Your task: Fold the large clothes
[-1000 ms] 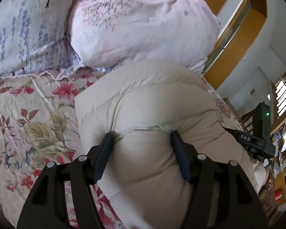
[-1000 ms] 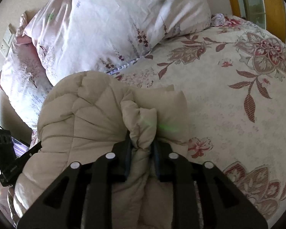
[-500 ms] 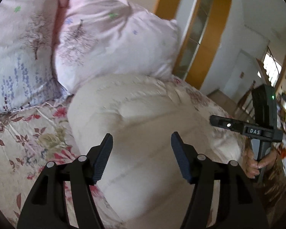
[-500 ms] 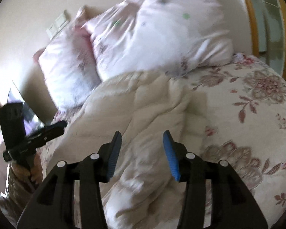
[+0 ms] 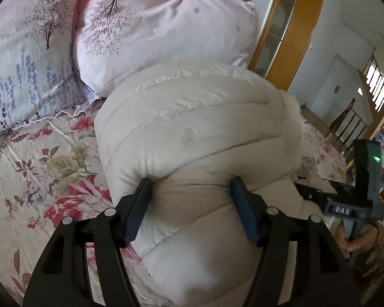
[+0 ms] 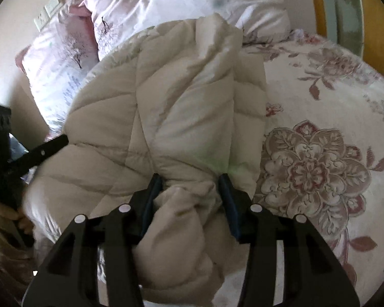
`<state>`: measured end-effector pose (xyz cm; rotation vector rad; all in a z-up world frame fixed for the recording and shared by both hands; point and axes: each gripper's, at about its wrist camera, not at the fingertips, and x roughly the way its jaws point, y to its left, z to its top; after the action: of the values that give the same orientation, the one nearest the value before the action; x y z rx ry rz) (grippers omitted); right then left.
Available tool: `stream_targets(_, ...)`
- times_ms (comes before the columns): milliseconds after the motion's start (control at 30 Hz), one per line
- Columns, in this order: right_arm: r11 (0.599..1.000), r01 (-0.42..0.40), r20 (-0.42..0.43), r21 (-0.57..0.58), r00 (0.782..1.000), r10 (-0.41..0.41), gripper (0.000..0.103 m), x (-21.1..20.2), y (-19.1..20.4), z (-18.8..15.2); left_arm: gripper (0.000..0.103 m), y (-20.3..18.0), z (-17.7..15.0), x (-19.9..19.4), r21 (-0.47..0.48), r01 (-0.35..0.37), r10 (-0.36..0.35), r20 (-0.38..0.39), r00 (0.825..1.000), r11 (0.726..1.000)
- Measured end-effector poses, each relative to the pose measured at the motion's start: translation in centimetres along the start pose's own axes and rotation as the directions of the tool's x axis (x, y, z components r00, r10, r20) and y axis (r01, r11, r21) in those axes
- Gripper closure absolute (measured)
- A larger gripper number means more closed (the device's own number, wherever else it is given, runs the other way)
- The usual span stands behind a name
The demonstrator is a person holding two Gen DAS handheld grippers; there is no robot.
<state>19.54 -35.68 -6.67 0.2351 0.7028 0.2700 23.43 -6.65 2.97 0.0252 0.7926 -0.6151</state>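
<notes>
Floral bedspread (image 5: 38, 168) under two pillows (image 5: 151, 33) at headboard end. Cream puffer jacket (image 5: 192, 133) bundled mid-bed, long axis running from both grippers toward pillows. Left hand-held gripper (image 5: 189, 192) clamped wide on thick near roll. Right hand-held gripper (image 6: 190, 186) pinching narrower bunched fold at jacket's right edge (image 6: 245, 107), directly ahead. Both equally near; bulk lying forward, between them. Next fold judged to go forward along that axis.
</notes>
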Motion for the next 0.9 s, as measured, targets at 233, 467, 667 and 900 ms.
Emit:
stream_targets(233, 1.0, 0.003, -0.03, -0.021, 1.0, -0.004, 0.04, -0.7, -0.5, 1.3, 0.036, -0.3, -0.6, -0.4, 0.042, -0.032, 0.031, 0.035, 0.999, 0.999)
stream_targets(467, 0.96, -0.173, 0.091, 0.218, 0.983, 0.157, 0.034, -2.6, -4.9, 8.5, 0.036, -0.2, -0.3, -0.3, 0.043, -0.024, 0.022, 0.03, 0.999, 0.999)
stream_targets(667, 0.967, -0.146, 0.08, 0.207, 0.988, 0.132, 0.083, 0.6, -3.7, 12.5, 0.034, 0.0, -0.3, -0.1, 0.027, -0.024, 0.023, 0.027, 0.999, 0.999)
stream_targets(900, 0.967, -0.069, 0.12, 0.247, 0.992, 0.04, 0.092, 0.4, -4.6, 11.3, 0.031, -0.4, -0.1, -0.4, 0.025, -0.028, 0.027, 0.037, 0.999, 0.999)
